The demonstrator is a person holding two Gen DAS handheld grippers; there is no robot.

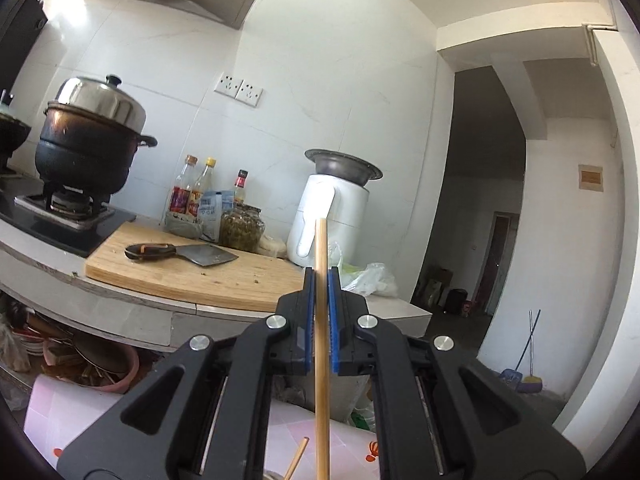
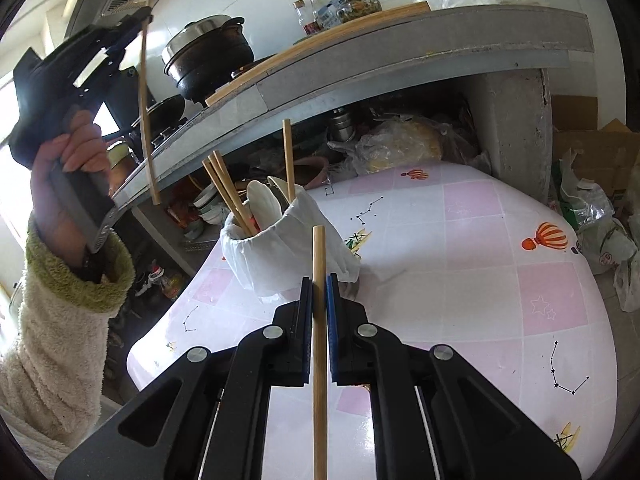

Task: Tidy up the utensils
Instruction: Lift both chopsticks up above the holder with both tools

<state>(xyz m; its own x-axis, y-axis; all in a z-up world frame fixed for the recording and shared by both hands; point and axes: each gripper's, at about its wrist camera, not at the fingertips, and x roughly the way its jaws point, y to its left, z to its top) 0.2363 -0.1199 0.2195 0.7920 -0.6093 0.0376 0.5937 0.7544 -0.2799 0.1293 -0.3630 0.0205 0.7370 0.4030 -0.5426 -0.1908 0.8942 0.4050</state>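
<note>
Our left gripper [image 1: 321, 276] is closed tight on a chopstick [image 1: 322, 320]. The two blue pads [image 1: 308, 320] squeeze it from both sides. The stick stands almost straight up between the jaws, with one end poking out above them and the rest running down below. Past the jaws, far off, we see a wooden cutting board [image 1: 192, 276] with a cleaver [image 1: 188, 254] lying on it. Up and to the left of the jaws a black pot [image 1: 86, 148] sits on the stove. A white kettle [image 1: 328, 220] stands just past the top of the stick.

Our right gripper [image 2: 319, 280] is closed tight on a second chopstick [image 2: 319, 340] in the same way, pads pressing on both sides, one end sticking out above the jaws. Just past these jaws sits a white cup [image 2: 280, 248] on the pink table [image 2: 460, 280]. The cup leans a little. It has more chopsticks [image 2: 224, 188] and white spoons [image 2: 260, 204] standing in it. The stick we hold is near the cup but does not touch it.

Far to the left of the right jaws we see our other hand [image 2: 76, 160] in a fuzzy sleeve [image 2: 60, 320], holding up the left gripper with its long stick hanging down.
</note>
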